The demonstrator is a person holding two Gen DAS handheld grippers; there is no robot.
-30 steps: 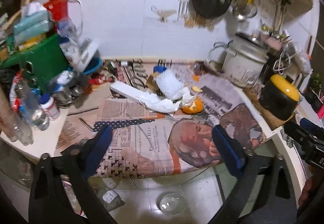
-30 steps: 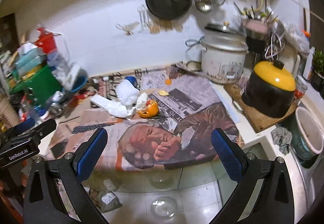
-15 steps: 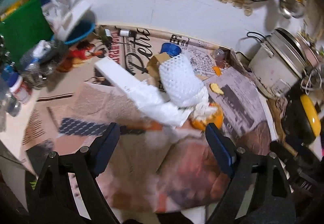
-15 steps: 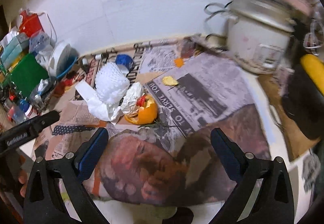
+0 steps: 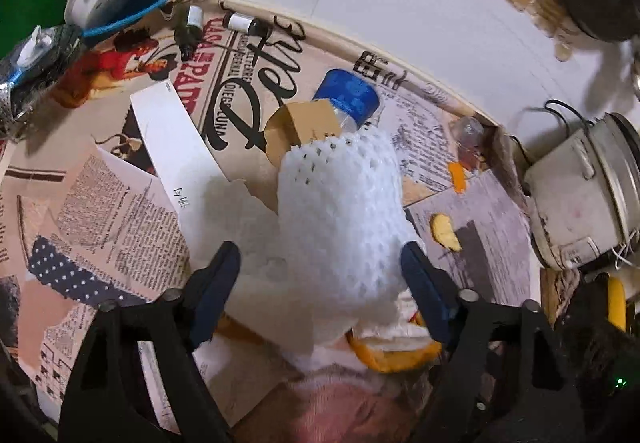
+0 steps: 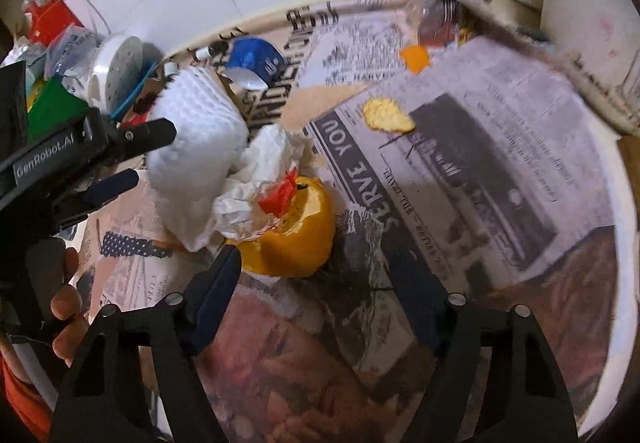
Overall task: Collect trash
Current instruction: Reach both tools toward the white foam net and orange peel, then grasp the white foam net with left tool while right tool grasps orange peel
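So the trash is one heap in the middle of the newspaper-covered surface: a white foam fruit net, puffy and honeycombed, lying on crumpled white paper, with a hollowed orange peel right beside it holding a red scrap. Two small peel bits lie apart, further right. The left gripper is spread wide with the net between its fingers, no pinch yet. The right gripper is spread too, just short of the peel, holding nothing.
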